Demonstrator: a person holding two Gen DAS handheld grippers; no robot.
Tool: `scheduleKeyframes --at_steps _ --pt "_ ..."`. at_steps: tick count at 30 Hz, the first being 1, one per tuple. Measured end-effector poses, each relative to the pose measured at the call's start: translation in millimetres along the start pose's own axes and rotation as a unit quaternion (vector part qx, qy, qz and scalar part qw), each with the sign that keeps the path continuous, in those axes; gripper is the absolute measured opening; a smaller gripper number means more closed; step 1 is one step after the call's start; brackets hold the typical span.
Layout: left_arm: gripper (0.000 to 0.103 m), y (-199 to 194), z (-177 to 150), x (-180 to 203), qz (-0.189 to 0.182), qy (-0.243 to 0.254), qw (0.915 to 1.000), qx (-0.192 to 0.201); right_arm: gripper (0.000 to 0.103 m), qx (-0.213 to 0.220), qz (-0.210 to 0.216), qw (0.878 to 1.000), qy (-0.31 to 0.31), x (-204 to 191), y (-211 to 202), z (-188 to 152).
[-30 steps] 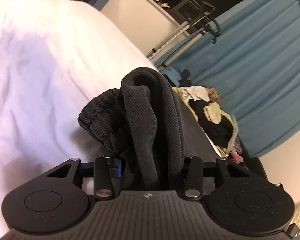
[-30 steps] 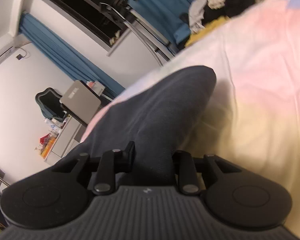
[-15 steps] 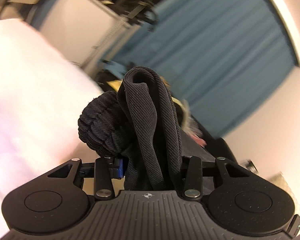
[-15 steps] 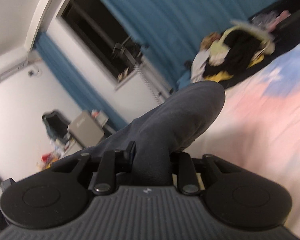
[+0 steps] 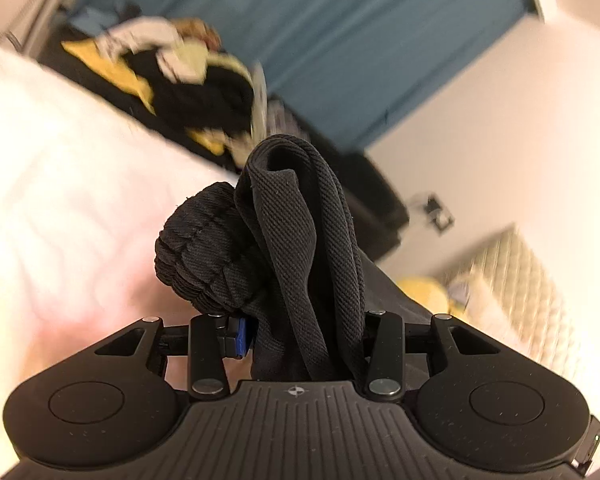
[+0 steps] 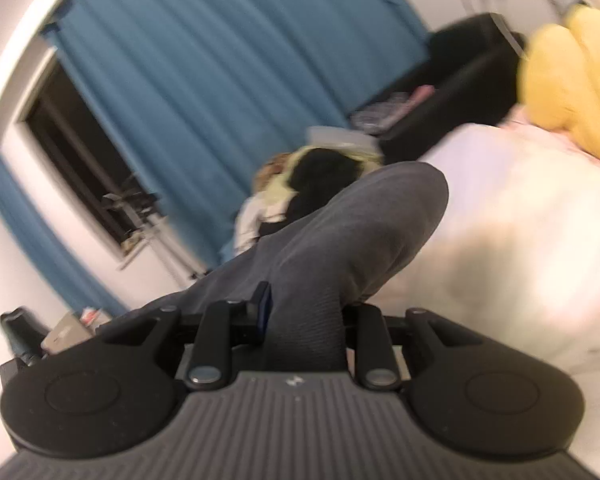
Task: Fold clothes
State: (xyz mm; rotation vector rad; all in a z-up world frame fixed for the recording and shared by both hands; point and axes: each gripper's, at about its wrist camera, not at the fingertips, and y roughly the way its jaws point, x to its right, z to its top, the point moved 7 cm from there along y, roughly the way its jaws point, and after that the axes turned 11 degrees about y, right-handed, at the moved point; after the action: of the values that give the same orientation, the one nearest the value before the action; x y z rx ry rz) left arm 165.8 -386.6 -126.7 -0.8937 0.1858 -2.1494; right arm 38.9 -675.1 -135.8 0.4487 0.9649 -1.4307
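Note:
My left gripper (image 5: 300,332) is shut on a bunched black ribbed garment (image 5: 296,224); a fold stands up between the jaws and its gathered cuff bulges to the left. My right gripper (image 6: 304,320) is shut on a dark grey part of the garment (image 6: 352,236), which drapes up over the jaws and hides the fingertips. Both are held above the white bed sheet (image 5: 60,184), which also shows in the right wrist view (image 6: 500,248).
A pile of mixed black, yellow and white clothes (image 5: 172,68) lies beyond the bed, also in the right wrist view (image 6: 300,184). Blue curtains (image 6: 228,80) hang behind. A yellow cushion (image 6: 572,80) and a black cabinet (image 6: 460,72) are at right.
Both grippers swung round with the garment still clamped; the views turned from the bed and window toward the curtain, clothes pile and yellow cushion. The frames are motion-blurred.

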Motion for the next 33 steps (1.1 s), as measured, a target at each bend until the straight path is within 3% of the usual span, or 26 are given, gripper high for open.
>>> scheduleKeyframes --at_steps 2,6,10,14,15,19,21,22,24,26,33 --pt "0.046 22.0 -30.5 -10.0 0.001 0.016 0.9996 -0.022 0.025 -0.003 -0.02 1.0 0.022 39.8 7.9 -3.5" --pt "0.048 39.6 -50.9 -12.5 -0.008 0.101 0.9949 -0.003 0.029 -0.016 -0.049 0.996 0.078 110.2 29.1 -26.7" --pt "0.051 42.6 -61.0 -14.3 -0.014 0.126 0.9919 -0.006 0.032 0.0 -0.034 0.993 0.109 139.7 32.3 -50.4" --pt "0.054 39.6 -68.6 -13.8 -0.012 0.139 0.99 -0.016 0.035 0.005 -0.032 0.993 0.116 147.2 32.6 -53.2" --pt "0.058 37.6 -67.2 -13.0 -0.012 0.136 0.9903 -0.026 0.039 0.004 -0.037 0.993 0.11 144.5 30.2 -52.6" --pt "0.071 29.7 -62.9 -17.9 -0.022 0.121 0.9891 -0.081 0.071 0.015 -0.08 0.994 0.072 127.0 10.6 -49.0" --pt "0.078 13.4 -64.4 -21.7 -0.018 0.126 0.9877 -0.09 0.075 0.031 -0.111 0.992 0.051 119.8 -4.8 -45.9" --pt "0.087 3.4 -63.8 -23.2 -0.012 0.134 0.987 -0.089 0.076 0.039 -0.124 0.991 0.037 114.8 -13.5 -45.0" --pt "0.097 -23.2 -57.3 -22.4 0.019 0.167 0.9841 -0.056 0.076 0.049 -0.143 0.988 0.006 101.7 -28.1 -45.2" --pt "0.097 -52.6 -49.2 -20.8 0.035 0.192 0.9802 -0.031 0.076 0.055 -0.151 0.987 -0.027 84.1 -38.1 -46.6" --pt "0.097 -154.7 -16.1 -21.8 0.066 0.224 0.972 0.023 0.076 0.072 -0.077 0.991 -0.087 -21.4 -51.1 -60.9"
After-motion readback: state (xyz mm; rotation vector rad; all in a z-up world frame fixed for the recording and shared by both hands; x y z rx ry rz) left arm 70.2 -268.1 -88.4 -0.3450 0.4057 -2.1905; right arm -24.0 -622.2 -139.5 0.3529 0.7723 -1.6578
